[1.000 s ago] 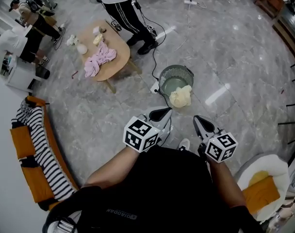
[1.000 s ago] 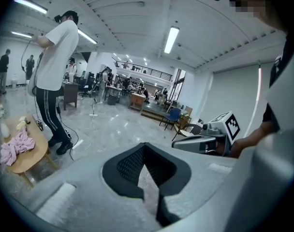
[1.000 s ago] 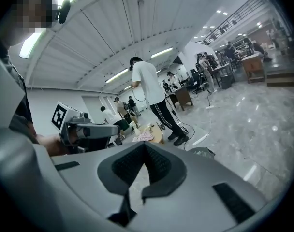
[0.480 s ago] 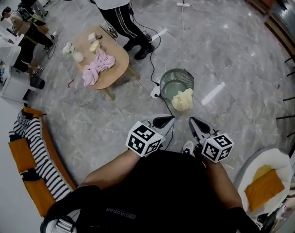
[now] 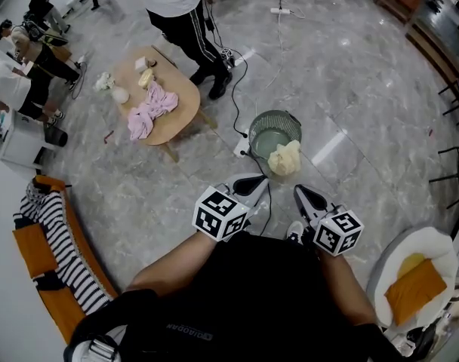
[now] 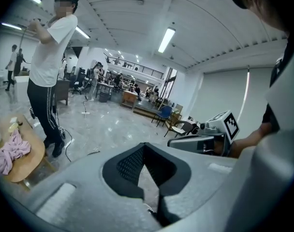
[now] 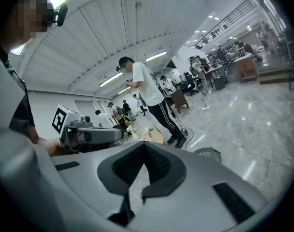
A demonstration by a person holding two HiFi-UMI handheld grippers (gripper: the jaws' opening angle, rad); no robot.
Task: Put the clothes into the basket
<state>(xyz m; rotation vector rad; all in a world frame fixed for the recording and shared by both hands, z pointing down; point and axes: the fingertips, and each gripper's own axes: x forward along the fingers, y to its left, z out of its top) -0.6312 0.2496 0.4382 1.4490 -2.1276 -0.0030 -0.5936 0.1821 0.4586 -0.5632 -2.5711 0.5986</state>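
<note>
The basket (image 5: pixel 254 132), a round wire-mesh type, stands on the grey marble floor (image 5: pixel 365 96) just ahead of the operator. A cream garment (image 5: pixel 284 157) drapes over its near rim. A pink garment (image 5: pixel 149 109) lies crumpled on the low wooden table (image 5: pixel 182 89), well apart from the basket and to its left in the head view. Small white and yellow items (image 5: pixel 120 89) sit at the far end of the same table. A black cable (image 5: pixel 235 89) runs across the floor between the table and the basket.

The left gripper (image 5: pixel 254 182) and the right gripper (image 5: pixel 302 194) are held side by side close to the operator's body. Both point toward the basket, and neither touches a garment. In the left gripper view the jaws meet at the tips with nothing between them. In the right gripper view the jaws are likewise closed tip to tip and empty.

A standing person (image 5: pixel 177 6) in a white top and black striped trousers is just beyond the table. A black-and-white striped garment (image 5: pixel 63 228) lies on an orange sofa (image 5: pixel 33 247) at the left edge of the head view. An orange cushion (image 5: pixel 414 286) rests on a white seat (image 5: pixel 441 251) at the lower right
</note>
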